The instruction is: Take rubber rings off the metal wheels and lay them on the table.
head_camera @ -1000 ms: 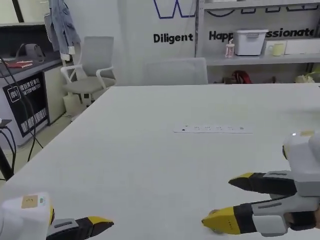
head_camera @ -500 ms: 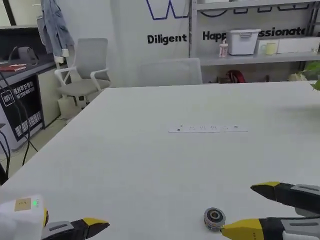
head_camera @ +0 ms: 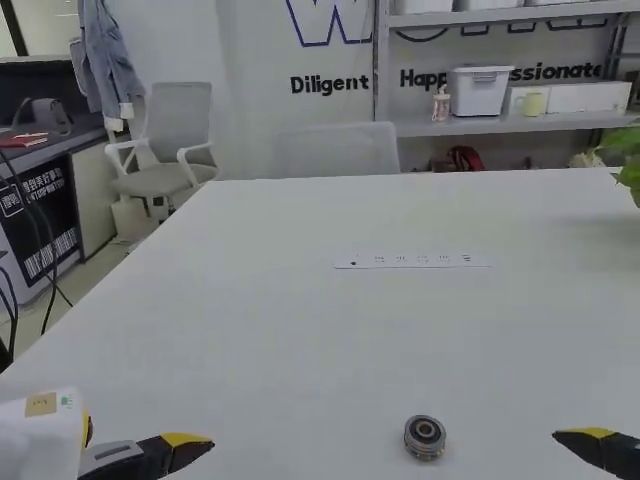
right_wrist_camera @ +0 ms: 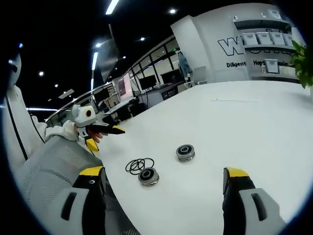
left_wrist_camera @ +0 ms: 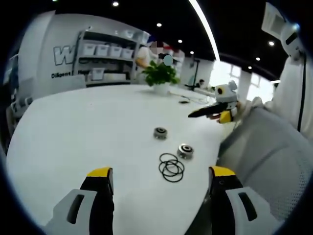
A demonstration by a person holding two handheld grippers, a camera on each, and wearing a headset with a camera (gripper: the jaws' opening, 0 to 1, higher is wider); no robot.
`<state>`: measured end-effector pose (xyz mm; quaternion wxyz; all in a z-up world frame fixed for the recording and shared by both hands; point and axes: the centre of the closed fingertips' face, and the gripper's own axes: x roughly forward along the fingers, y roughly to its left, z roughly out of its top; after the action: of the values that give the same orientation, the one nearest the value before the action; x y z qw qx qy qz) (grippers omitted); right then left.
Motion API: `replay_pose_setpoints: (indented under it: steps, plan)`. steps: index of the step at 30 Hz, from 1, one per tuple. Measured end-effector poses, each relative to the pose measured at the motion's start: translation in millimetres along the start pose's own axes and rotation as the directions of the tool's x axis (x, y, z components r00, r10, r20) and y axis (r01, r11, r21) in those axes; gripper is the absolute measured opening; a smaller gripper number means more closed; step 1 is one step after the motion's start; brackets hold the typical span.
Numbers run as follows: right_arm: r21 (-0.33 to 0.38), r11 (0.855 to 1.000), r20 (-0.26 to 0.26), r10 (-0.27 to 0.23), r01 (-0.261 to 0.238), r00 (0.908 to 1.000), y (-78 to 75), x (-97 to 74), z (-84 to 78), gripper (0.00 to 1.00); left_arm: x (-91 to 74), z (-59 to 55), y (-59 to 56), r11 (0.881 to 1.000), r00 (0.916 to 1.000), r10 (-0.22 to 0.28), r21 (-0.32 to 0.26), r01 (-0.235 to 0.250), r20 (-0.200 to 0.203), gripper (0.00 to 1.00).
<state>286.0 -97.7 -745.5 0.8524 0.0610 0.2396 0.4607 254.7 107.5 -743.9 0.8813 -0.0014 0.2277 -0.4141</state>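
While both grippers hang off the work, the step reads as a pause between rings. The left gripper (left_wrist_camera: 161, 172) has its jaws spread wide with nothing between them; the right gripper (right_wrist_camera: 164, 172) is likewise released and empty. A small heap of black rubber rings (left_wrist_camera: 171, 167) lies loose on the white bench (left_wrist_camera: 88, 122), close to the edge nearest the person. Just beside the heap sits one metal wheel (left_wrist_camera: 185, 151), flat on its face; a second wheel (left_wrist_camera: 160, 132) lies a little further in. Each wheel shows a dark band at its rim. I take this for rubber left to strip, but it is too small to say for certain. Judgement: part of the task is done, with more to come. The next move calls for one gripper to come down and pin a wheel steady. The other must then nip the thin band at the rim and peel it off sideways, and lay it beside the heap.
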Motion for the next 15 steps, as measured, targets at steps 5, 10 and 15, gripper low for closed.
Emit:
replay_pose_setpoints:
  steps: [5,10,15]
  plan:
    - [0.016,1.0,-0.033,0.004,-0.004,0.9994,2.7,0.3,-12.2,0.96,0.6,-0.3,-0.7,1.0,1.0,-0.002,-0.013,0.002,0.008,0.81]
    - [0.021,1.0,-0.055,0.001,0.0,0.9985,1.7,0.6,-16.9,0.96,1.7,-2.5,-0.9,0.999,0.9999,-0.004,-0.036,0.005,0.015,0.81]
    - [0.016,1.0,-0.084,0.008,-0.006,0.9964,1.6,0.7,-22.8,0.96,2.2,-2.4,-1.5,0.998,0.9997,-0.003,-0.056,0.004,0.024,0.81]
